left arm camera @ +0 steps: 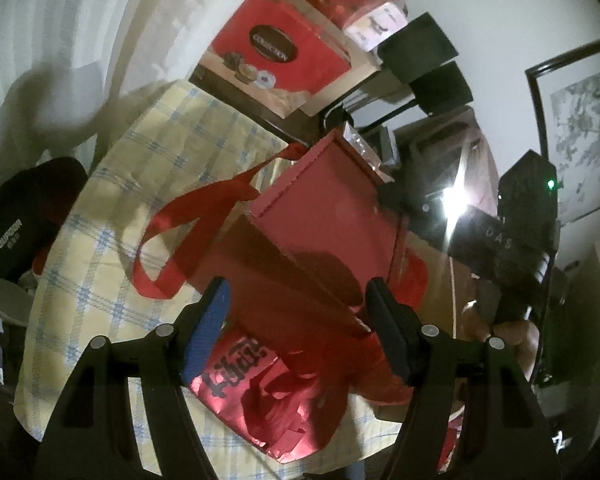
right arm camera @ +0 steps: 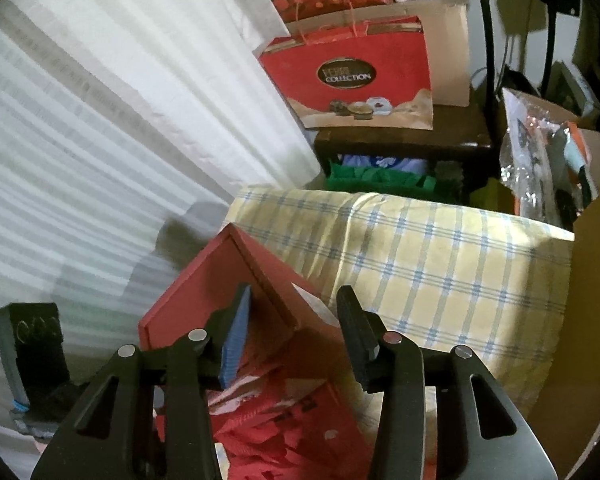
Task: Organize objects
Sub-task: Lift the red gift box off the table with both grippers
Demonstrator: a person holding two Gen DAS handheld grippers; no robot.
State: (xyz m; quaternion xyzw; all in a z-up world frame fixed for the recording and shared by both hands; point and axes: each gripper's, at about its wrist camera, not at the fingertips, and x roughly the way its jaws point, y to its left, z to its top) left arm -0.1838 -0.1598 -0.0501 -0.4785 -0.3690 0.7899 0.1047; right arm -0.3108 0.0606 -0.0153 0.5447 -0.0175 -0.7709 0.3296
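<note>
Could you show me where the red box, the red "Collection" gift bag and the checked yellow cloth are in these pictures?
red box (left arm camera: 332, 208): left wrist view, on its flat red face.
"Collection" gift bag (right arm camera: 348, 76): right wrist view, on the dark oval label on its front.
checked yellow cloth (right arm camera: 440, 264): right wrist view, on the open stretch right of the box.

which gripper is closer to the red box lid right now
Right. The right gripper has the red box lid edge between its jaws; the left gripper hovers short of it.

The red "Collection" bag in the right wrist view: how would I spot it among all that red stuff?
Find the dark wooden table behind the yellow checked cloth. The bag stands upright on it, before a brown box. Only this red thing bears a dark oval label reading "Collection" above pictured chocolates.
</note>
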